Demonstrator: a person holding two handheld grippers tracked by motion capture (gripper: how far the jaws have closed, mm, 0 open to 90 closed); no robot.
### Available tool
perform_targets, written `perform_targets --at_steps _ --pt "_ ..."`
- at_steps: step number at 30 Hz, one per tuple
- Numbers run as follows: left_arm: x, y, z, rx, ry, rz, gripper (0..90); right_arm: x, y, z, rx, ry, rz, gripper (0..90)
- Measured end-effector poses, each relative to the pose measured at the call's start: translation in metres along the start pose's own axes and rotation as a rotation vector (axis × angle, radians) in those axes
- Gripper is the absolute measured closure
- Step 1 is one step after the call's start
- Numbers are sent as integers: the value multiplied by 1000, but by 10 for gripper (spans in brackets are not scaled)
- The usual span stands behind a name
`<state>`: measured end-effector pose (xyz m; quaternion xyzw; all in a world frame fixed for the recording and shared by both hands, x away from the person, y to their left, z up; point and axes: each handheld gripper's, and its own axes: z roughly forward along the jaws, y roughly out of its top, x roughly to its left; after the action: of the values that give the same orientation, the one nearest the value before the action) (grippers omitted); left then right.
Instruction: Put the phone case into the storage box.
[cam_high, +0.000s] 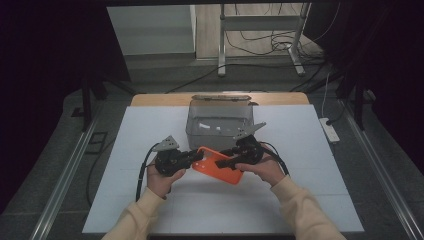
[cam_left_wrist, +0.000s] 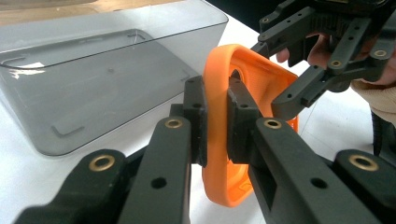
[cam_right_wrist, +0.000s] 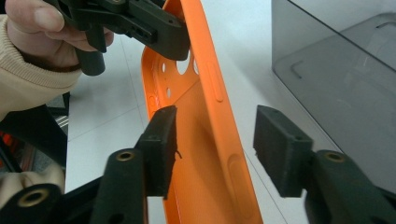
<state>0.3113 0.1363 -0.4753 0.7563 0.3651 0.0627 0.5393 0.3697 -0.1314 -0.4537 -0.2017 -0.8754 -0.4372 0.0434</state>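
An orange phone case (cam_high: 221, 170) hangs just above the white table, in front of a grey see-through bin (cam_high: 220, 125). My left gripper (cam_high: 198, 156) is shut on the case's rim near the camera cut-out. In the left gripper view the pads (cam_left_wrist: 196, 100) pinch the orange rim (cam_left_wrist: 219, 177) between them. My right gripper (cam_high: 226, 162) comes in from the other side. In the right gripper view it (cam_right_wrist: 219, 144) stands open, with the case (cam_right_wrist: 201, 116) in the gap between its jaws and one long edge next to the left pad. It is not clamped.
The bin (cam_left_wrist: 93, 79) is empty and stands at the table's far middle. A white sheet (cam_high: 150, 210) covers the table. Cables trail from both grippers. A power strip (cam_high: 330, 131) lies off the table's right edge, and a metal stand's legs (cam_high: 260, 45) stand behind.
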Motion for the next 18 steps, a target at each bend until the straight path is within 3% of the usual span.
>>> perform_targets --at_steps 18 --pt "2 -1 1 -3 -11 -6 810 -2 -1 -3 -20 66 17 764"
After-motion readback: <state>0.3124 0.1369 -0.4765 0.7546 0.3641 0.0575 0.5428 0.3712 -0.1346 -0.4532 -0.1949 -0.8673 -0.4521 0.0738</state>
